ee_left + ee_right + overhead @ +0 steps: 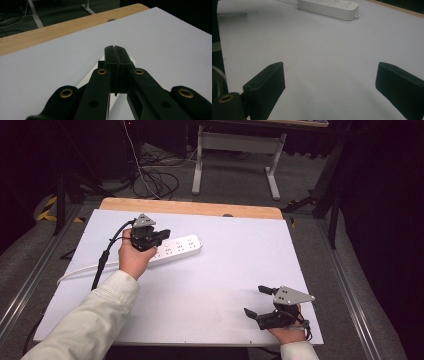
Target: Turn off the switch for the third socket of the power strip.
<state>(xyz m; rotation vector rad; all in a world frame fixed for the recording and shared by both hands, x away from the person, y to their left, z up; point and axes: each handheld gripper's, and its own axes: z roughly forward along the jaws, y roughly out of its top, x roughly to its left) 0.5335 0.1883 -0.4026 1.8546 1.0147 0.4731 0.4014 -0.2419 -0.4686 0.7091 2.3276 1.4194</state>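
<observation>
One white plastic power strip (175, 249), long with rounded ends, lies in the upper left of the high view on a smooth matte white board (215, 285) with a wooden edge (190, 208) behind it. Left gripper (161, 236) sits right over the strip, its black jaws pressed together with nothing between them. Right gripper (259, 301), lower right, is spread wide, two blocky black pads over bare board.

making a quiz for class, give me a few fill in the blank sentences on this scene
1. The left gripper is over the white ____.
2. The left gripper's jaws are ____.
3. The right gripper has its jaws ____ over the bare white board.
4. The power strip lies nearer the ____ gripper.

Missing words: power strip; shut; open; left
</observation>
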